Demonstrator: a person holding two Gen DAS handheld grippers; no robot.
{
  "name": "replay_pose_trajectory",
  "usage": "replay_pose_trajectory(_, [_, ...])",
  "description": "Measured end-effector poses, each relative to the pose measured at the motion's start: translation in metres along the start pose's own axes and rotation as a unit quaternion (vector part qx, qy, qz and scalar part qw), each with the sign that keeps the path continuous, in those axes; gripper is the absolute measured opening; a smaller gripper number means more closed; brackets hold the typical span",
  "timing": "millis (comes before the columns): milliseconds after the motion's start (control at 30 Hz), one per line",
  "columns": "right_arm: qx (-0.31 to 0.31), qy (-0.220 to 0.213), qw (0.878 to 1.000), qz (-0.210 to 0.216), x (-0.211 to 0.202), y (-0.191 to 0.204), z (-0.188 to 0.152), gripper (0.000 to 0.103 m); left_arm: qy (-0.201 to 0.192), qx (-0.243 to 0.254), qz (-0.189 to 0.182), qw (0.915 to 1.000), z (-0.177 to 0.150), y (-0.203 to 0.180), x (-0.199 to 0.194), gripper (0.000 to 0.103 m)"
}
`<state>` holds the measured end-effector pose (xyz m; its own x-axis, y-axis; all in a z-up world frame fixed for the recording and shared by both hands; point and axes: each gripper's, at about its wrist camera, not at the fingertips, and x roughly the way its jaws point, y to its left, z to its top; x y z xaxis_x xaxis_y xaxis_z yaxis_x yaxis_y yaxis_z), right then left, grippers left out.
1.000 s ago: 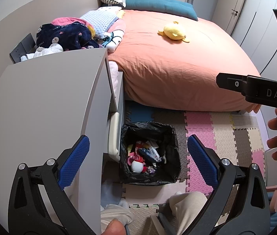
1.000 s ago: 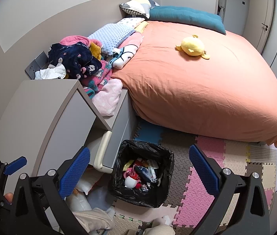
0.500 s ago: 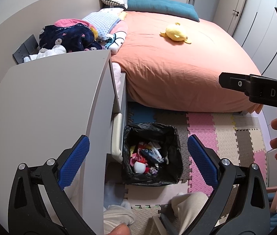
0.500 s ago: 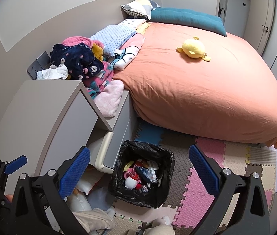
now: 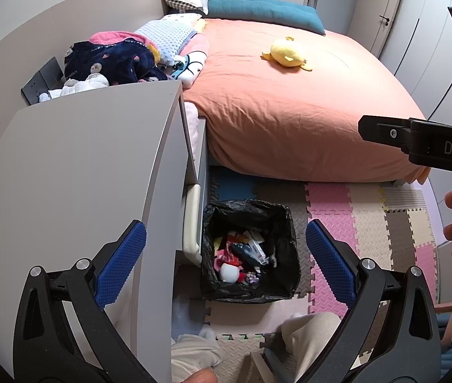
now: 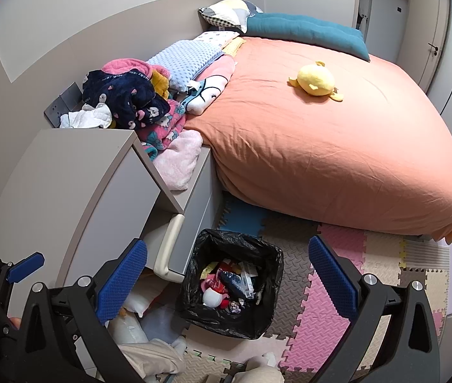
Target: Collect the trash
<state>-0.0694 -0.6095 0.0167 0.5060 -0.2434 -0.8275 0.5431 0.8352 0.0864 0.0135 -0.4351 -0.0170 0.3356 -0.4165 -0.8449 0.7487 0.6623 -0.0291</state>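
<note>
Between your left gripper's [image 5: 226,255] jaws, spread wide and holding nothing, sits the bin [image 5: 249,250] on the floor, its black liner open and wrappers [image 5: 241,255] lying inside. Your right gripper [image 6: 227,274] is just as wide and empty, framing the same bin from higher and further right. Over the last second your left view has slid leftwards, so the grey surface [image 5: 76,172] fills more of the near left, and it looks bare. That suggests little is left to collect there. At its far edge lies a crumpled white cloth or tissue [image 6: 87,118], beside the heaped clothes [image 6: 127,99]. Check whether that counts as trash. The orange bed [image 6: 337,146] carries only a yellow plush [image 6: 316,79].
</note>
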Motion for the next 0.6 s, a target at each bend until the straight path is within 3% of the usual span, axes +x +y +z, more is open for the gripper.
replay_pose_trajectory(600, [0.000,0.001,1.000,-0.001,-0.0008,0.0006,0.0013,0.101,0.003,-0.001,0.006,1.0000,-0.0027,-0.0014,0.0014,0.097])
